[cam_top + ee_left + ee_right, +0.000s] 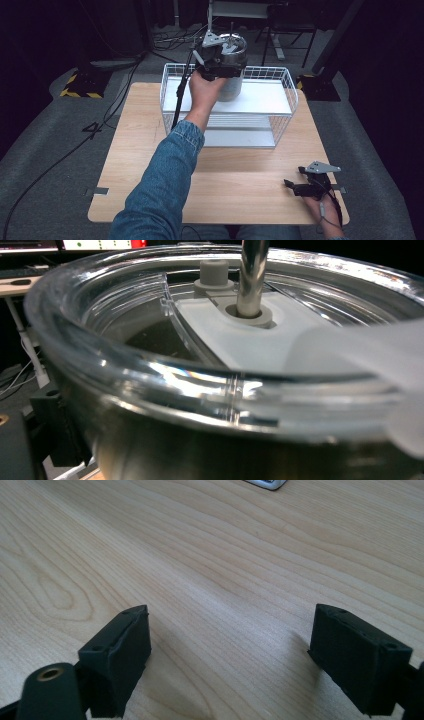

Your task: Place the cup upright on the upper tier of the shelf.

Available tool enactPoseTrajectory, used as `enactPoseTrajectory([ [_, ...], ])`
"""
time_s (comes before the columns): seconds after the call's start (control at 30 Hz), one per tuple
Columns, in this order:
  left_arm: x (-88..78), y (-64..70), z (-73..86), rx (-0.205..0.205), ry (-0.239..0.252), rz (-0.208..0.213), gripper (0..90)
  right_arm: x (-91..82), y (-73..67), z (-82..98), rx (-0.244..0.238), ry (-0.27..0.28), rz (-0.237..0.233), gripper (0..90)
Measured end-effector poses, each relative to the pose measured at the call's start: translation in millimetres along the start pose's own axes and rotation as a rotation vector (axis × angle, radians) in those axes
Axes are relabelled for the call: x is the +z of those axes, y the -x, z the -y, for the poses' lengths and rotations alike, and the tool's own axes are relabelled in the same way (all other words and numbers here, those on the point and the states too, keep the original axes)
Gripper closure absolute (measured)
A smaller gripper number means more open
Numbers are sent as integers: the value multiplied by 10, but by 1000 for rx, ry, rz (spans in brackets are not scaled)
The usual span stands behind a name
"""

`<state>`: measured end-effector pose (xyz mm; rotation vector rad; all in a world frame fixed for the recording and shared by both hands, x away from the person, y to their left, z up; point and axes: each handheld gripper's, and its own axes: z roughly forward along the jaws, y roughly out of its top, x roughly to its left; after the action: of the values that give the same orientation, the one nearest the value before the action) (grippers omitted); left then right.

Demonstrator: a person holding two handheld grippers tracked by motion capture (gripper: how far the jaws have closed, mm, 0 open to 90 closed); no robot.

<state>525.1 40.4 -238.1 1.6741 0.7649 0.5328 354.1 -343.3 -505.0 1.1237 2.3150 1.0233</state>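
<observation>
L hand-held gripper (216, 70) on steel tumbler (231, 85), wire basket (287, 82)

A lab: dark curtains, floor cables (60, 160), hazard-taped stand bases (80, 85).

A light wooden table (150, 165) stands on grey floor (45, 165), with black-and-yellow striped bases (80, 85) behind.

In the left gripper view the steel tumbler with a clear plastic lid (220, 385) runs off both sides and the bottom edge, its near rim blurred, and its metal straw (252, 277) is cut by the top edge. In the high view the left tool (220, 62) covers the tumbler's upper part, its jaws' stance hidden.
</observation>
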Motion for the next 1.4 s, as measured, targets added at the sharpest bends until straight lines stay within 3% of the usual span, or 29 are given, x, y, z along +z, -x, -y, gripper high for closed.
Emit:
enactPoseTrajectory([
  [0.4,120,-19,73,-26,-23,-13,35,0,0,0,0,0,0,169],
  [0.83,166,65,94,22,-55,-13,35,0,-1,0,0,0,0,169],
  [1.4,171,67,98,17,-56,-15,31,-1,-2,0,-2,1,1,170],
])
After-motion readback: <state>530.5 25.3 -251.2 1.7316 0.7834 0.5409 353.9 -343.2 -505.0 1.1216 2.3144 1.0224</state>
